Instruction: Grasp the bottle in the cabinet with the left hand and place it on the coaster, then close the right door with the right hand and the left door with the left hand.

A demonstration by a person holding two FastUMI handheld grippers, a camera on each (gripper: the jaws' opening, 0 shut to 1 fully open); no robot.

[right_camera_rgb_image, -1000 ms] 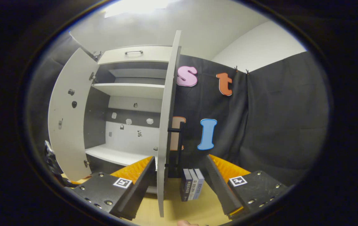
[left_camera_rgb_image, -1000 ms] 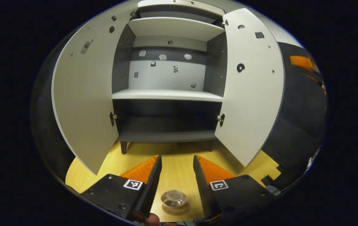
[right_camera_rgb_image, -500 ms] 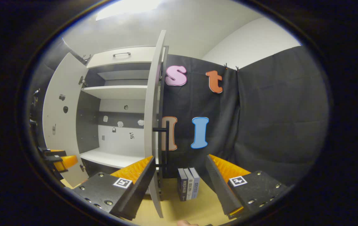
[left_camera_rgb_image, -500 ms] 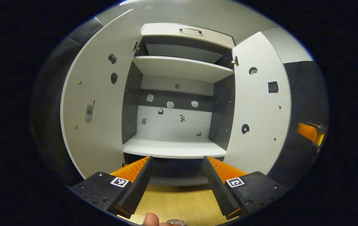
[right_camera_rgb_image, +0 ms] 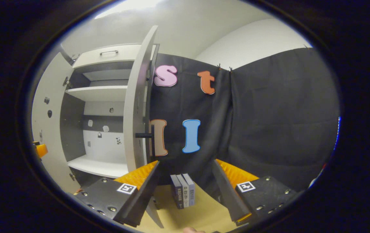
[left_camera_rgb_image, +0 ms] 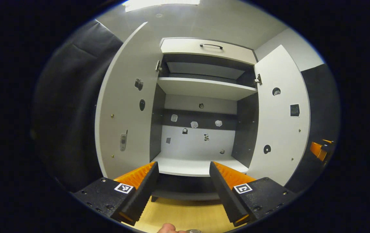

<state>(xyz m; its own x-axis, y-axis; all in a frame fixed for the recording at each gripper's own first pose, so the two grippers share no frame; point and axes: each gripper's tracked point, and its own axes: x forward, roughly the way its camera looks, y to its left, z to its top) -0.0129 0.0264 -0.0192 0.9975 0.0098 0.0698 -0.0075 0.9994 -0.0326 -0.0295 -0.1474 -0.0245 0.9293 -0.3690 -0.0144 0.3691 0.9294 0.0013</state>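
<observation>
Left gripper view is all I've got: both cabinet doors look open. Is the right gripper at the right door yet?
Observer: The right gripper is open and holds nothing. The right door stands edge-on just ahead of its left finger; I cannot tell whether they touch.
Operator: Is there a handle on the outside of that door?
Observer: Yes, a dark bar handle sticks out of the outer face at about mid-height.
Operator: Anything in the way behind the door?
Observer: Three books stand upright on the table, beyond the door's outer face.
</observation>
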